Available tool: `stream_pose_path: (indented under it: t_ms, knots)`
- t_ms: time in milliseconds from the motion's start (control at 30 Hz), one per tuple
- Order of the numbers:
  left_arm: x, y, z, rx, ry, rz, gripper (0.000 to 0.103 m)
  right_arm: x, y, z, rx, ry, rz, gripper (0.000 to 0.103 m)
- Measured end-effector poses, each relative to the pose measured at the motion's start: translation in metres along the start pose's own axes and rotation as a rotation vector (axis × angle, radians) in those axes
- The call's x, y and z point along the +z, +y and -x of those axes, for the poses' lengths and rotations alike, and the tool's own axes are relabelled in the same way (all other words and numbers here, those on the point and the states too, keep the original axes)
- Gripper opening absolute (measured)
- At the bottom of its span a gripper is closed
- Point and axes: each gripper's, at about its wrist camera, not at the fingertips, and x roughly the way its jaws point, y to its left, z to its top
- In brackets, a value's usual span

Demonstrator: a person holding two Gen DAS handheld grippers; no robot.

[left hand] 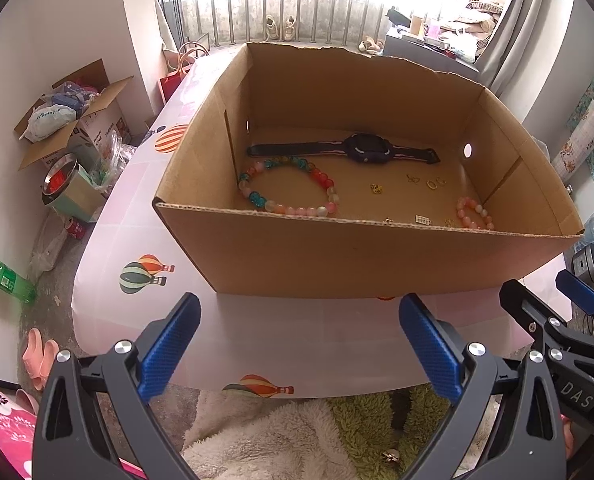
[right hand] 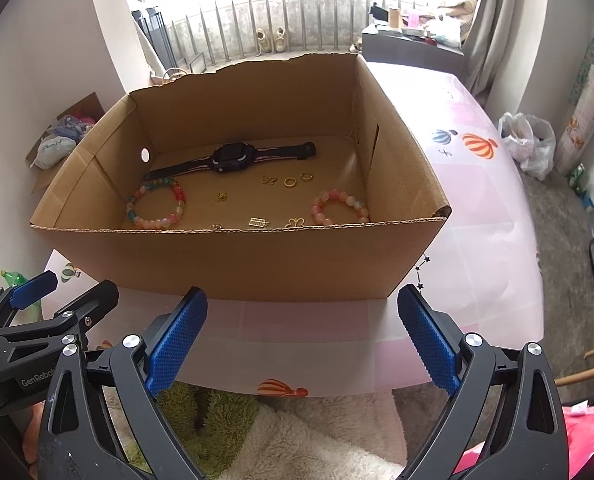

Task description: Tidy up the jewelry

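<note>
Jewelry lies sorted inside the open brown cardboard box (left hand: 337, 256) at the desk's near edge; we hold left tongs (left hand: 299, 344) and right tongs (right hand: 301, 340) wide apart, empty; little seems left.

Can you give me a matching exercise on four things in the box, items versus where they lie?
Items:
1. watch
2. multicolour bead bracelet
3. pink bead bracelet
4. two gold rings

Places, as the right wrist view shows them:
A. near right corner
B. along the far wall
C. left side of the floor
D. mid-floor, just in front of the watch strap

Pairs: 1-B, 2-C, 3-A, 4-D
</note>
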Motion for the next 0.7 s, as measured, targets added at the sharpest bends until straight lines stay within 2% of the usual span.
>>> stream_pose_path:
  t_ms: [700]
  knots:
    - [-0.0017,-0.0022,0.0000,0.013,0.011,-0.021,0.097,-0.0032,0.0001,0.0008,0.002,0.001,-0.003,0.092]
